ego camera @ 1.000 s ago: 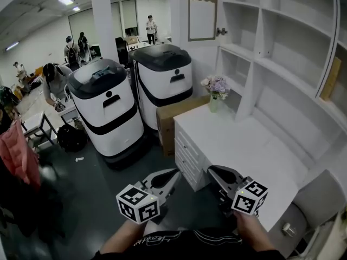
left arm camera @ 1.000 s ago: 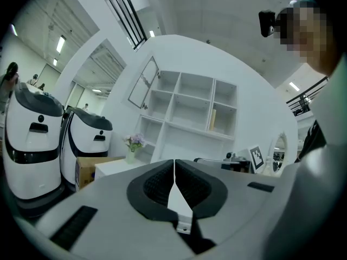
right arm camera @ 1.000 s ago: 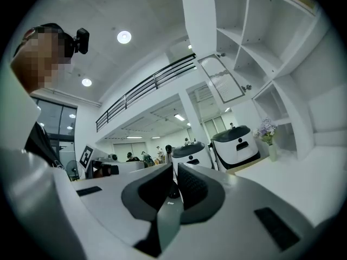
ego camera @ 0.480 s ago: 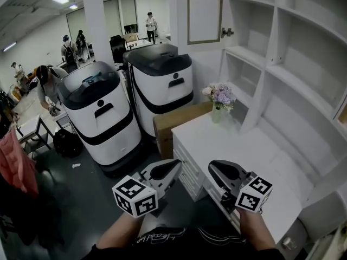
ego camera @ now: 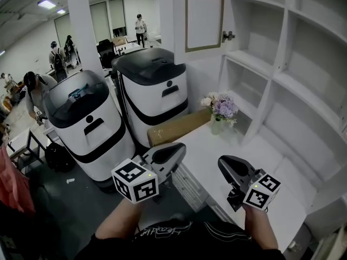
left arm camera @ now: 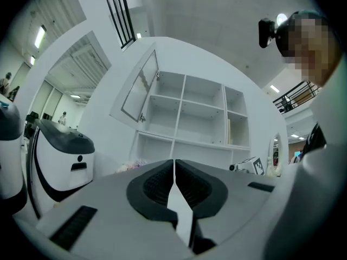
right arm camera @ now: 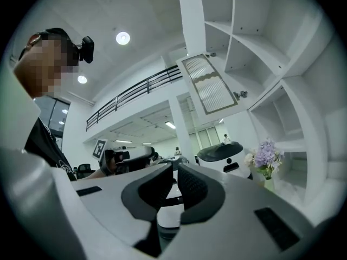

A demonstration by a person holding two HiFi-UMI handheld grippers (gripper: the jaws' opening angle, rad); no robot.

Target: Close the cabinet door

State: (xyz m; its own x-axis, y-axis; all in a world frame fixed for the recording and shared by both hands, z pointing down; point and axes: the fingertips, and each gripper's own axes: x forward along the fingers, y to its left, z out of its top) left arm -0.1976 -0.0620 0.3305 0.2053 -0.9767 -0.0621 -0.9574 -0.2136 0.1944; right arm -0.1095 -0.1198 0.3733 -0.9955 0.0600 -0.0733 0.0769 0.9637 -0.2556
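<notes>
Cabinet door (ego camera: 204, 15) top cut off.

A white cabinet door (ego camera: 204, 16) stands swung wide open, jutting out from the upper left compartment of a white shelf cabinet (ego camera: 252, 63). It is a tall rectangle. Its pale ribbed panel is edged in thin tan trim, scalloped along the top. A small dark hinge (ego camera: 228, 36) shows at its lower corner, on the shelf side. The door hangs high above and beyond the jaws of the left gripper (ego camera: 176, 149) and the right gripper (ego camera: 225, 163), well apart from both.
</notes>
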